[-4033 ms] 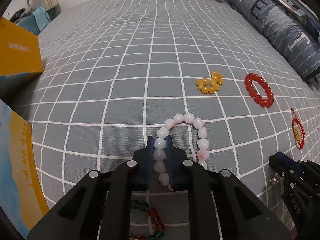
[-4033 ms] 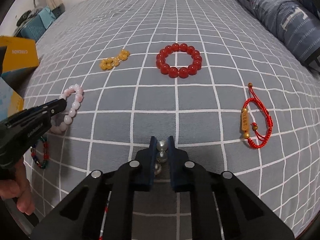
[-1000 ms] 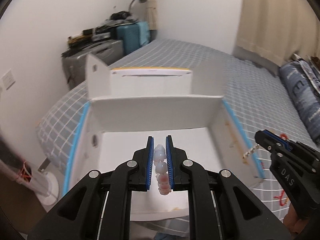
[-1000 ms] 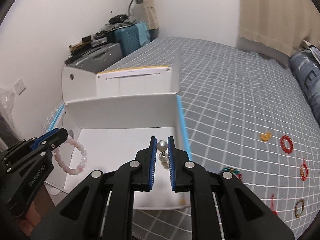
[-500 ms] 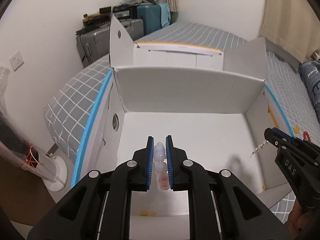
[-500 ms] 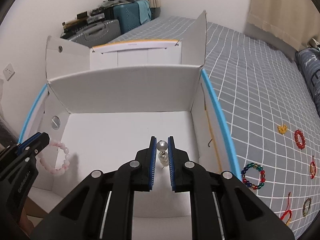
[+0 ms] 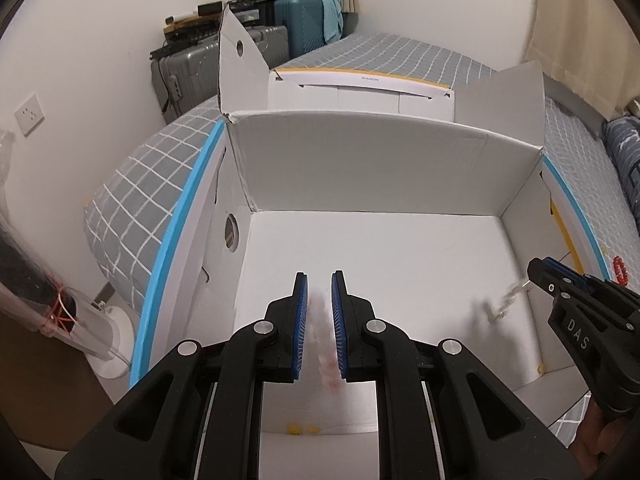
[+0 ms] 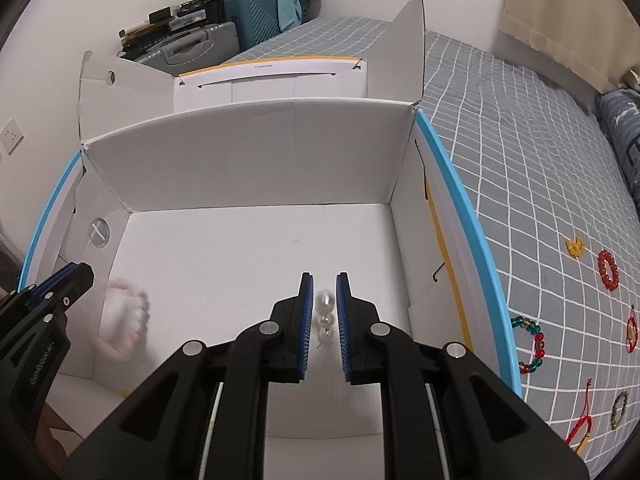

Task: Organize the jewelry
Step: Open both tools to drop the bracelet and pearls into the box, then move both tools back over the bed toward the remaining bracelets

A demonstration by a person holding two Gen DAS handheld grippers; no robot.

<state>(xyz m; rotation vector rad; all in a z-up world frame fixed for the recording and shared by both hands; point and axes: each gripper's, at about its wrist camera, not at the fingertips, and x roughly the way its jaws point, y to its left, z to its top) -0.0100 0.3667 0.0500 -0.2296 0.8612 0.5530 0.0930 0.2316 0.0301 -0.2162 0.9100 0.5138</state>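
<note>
— What's the room like?

— A bed (image 8: 520, 128) under a grey grid-pattern cover, suitcases (image 8: 208, 40) stacked by the white wall. An open white cardboard box (image 8: 248, 168) with blue-edged flaps sits at the bed's edge, and both grippers are over its floor.

— The left gripper (image 7: 319, 292)?

— Its blue pads stand parted. The pink bead bracelet (image 8: 126, 320) is a blur just below its tips in the right wrist view, loose between the pads in its own view (too smeared to say whether it touches the box floor).

— And the right gripper (image 8: 324, 294)?

— Parted too. The pearl earring (image 8: 325, 312) sits in the gap with daylight on either side; whether either pad touches it, I can't tell.

— What lies outside the box?

— On the cover to the right: a yellow bead cluster (image 8: 575, 247), a red bead bracelet (image 8: 608, 270), a multicoloured bead bracelet (image 8: 530, 344) just beside the box flap, and red cord bracelets (image 8: 631, 334) nearer the edge.
</note>
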